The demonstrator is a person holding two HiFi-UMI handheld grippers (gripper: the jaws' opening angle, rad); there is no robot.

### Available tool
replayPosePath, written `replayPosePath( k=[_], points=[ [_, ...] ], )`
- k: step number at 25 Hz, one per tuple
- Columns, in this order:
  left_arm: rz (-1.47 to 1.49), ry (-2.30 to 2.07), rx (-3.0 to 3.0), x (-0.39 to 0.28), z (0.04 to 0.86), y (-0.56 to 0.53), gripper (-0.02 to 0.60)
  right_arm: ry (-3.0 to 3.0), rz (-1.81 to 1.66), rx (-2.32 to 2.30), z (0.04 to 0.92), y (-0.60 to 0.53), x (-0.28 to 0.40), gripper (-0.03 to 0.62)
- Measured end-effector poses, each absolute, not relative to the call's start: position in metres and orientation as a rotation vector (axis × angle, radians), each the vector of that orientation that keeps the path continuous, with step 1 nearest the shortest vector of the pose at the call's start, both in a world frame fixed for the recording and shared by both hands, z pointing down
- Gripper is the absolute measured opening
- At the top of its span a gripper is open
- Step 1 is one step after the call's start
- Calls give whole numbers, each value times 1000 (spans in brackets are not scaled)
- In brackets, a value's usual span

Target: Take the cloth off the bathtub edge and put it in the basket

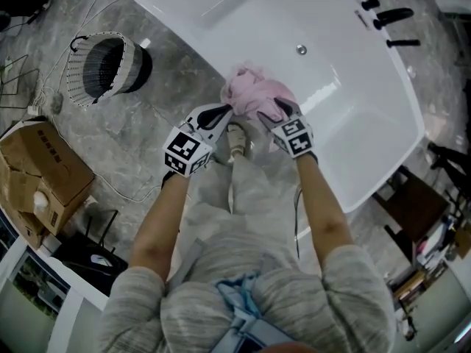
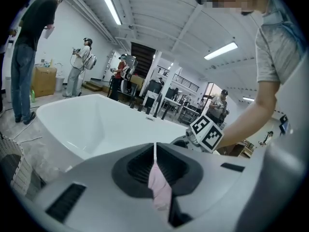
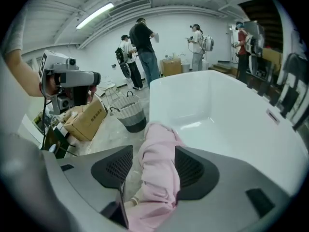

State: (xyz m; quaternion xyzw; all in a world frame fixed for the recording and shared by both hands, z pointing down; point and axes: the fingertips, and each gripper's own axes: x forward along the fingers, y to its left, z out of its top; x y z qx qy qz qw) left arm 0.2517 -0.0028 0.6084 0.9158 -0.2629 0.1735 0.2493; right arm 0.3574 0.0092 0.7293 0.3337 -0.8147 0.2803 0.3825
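The basket (image 1: 103,68) stands at far left, well apart from the bathtub (image 1: 309,13). Our left gripper (image 1: 223,114) is clamped tight on a thin fold of the pink cloth (image 1: 254,94), which lies bunched on the bathtub's near rim. Our right gripper (image 1: 282,113) stands wide apart around a thick roll of it, not squeezing. We judge the left pinch slim, so we should close the right on that roll before lifting clear of the rim. The heap's long axis runs roughly from gripper to gripper, along the rim; neither end points anywhere distinct.
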Motion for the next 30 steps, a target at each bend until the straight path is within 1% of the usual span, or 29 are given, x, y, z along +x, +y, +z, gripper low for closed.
replayPosePath(
  k=[4, 11, 18, 25, 30],
  points=[
    [485, -697, 2482, 257, 620, 0, 3, -1992, 778, 823, 762, 23, 381, 285],
    [492, -679, 2476, 269, 630, 1, 3, -1918, 813, 723, 788, 37, 371, 285],
    [503, -678, 2452, 267, 640, 4, 3, -1854, 747, 647, 819, 35, 361, 285],
    [506, -685, 2419, 260, 654, 12, 3, -1841, 850, 670, 838, 27, 347, 285],
    [502, -688, 2400, 258, 661, 13, 3, -1823, 824, 717, 844, 17, 345, 285]
  ],
)
